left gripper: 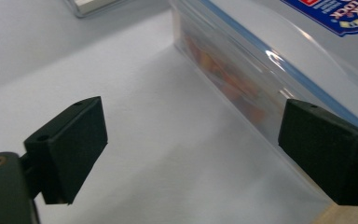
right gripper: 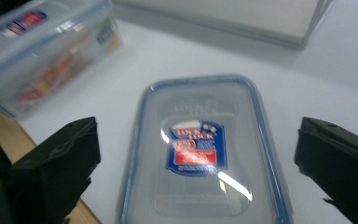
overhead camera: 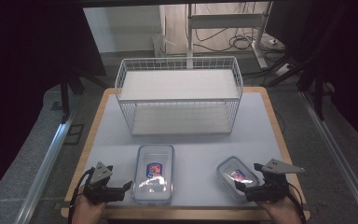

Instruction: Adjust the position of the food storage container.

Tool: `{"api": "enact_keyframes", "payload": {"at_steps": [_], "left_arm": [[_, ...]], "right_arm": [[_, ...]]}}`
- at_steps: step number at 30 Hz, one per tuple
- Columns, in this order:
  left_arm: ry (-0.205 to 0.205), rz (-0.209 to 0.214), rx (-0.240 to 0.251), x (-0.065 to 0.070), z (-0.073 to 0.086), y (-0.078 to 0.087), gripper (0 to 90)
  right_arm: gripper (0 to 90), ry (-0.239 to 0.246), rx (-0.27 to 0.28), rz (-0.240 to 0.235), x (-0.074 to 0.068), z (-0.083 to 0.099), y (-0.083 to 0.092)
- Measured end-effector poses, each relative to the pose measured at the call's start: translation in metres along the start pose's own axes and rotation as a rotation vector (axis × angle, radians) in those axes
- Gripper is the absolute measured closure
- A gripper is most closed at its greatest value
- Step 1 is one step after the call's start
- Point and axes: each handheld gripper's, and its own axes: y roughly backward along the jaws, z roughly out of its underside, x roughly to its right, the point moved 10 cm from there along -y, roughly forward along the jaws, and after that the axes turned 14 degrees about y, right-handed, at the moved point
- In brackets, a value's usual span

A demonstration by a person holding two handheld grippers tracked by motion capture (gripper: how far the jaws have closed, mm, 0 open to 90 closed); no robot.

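A large clear lidded container (overhead camera: pixel 154 173) with a blue-rimmed lid and a red-and-blue label lies at the front centre of the table. A smaller one like it (overhead camera: pixel 236 175) lies to its right. My left gripper (overhead camera: pixel 125 186) is open just left of the large container. In the left gripper view its jaws (left gripper: pixel 193 149) stand wide over bare mat, with the container's side wall (left gripper: pixel 242 79) running past the right jaw. My right gripper (overhead camera: pixel 240 186) is open at the near edge of the small container. In the right gripper view that container (right gripper: pixel 205 149) lies between and beyond the wide jaws (right gripper: pixel 198 172).
A white wire two-level basket shelf (overhead camera: pixel 179 95) stands at the back middle of the white mat (overhead camera: pixel 191 144). The wooden table edge (overhead camera: pixel 186 213) runs along the front. In the right gripper view the large container (right gripper: pixel 42 51) sits at upper left.
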Motion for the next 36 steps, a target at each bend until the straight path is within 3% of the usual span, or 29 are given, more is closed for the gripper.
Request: {"api": "enact_keyframes", "payload": {"at_steps": [4,10,17,22,24,25,27,28,29,30,32,34,35,36], "left_arm": [[0.036,0.036,0.000,-0.004,0.002,-0.001,6.4],[0.047,0.026,0.013,-0.009,0.001,0.001,4.8],[0.033,0.028,0.014,-0.007,0.001,-0.001,3.2],[0.031,0.036,0.026,-0.005,-0.001,-0.001,2.6],[0.030,0.033,0.032,-0.005,-0.002,0.000,2.4],[0.029,0.031,0.034,-0.005,-0.002,0.000,2.4],[0.027,0.020,0.035,-0.007,-0.002,0.000,2.4],[0.026,0.009,0.037,-0.008,-0.003,0.000,2.6],[0.026,0.009,0.037,-0.008,-0.003,0.000,2.7],[0.027,0.005,0.040,-0.009,-0.003,0.000,2.8],[0.028,0.005,0.041,-0.009,-0.003,0.000,2.9],[0.029,0.003,0.041,-0.009,-0.003,-0.001,3.0],[0.029,0.000,0.041,-0.009,-0.004,-0.001,3.1],[0.030,-0.001,0.042,-0.009,-0.004,-0.001,3.1]], "right_arm": [[7.1,-0.013,-0.031,0.003,0.002,0.007,-0.005],[12.6,-0.021,-0.023,0.006,0.005,0.006,-0.003],[14.3,-0.010,-0.038,-0.002,0.003,0.008,-0.005],[20.5,0.013,-0.056,0.004,0.001,0.008,-0.005],[29.8,0.050,-0.053,0.024,0.000,0.005,-0.004],[29.8,0.050,-0.053,0.024,0.000,0.005,-0.004],[38.3,0.066,-0.039,0.019,-0.003,0.001,-0.002],[49.3,0.092,-0.033,0.011,-0.007,-0.003,-0.001],[49.3,0.092,-0.033,0.011,-0.007,-0.003,-0.001],[60.7,0.103,-0.030,-0.012,-0.013,-0.006,-0.001],[72.1,0.121,-0.024,-0.044,-0.021,-0.009,-0.003],[76.8,0.129,-0.023,-0.060,-0.026,-0.011,-0.004],[85.2,0.146,-0.033,-0.087,-0.035,-0.012,-0.006],[87.1,0.154,-0.034,-0.104,-0.041,-0.013,-0.008]]}}
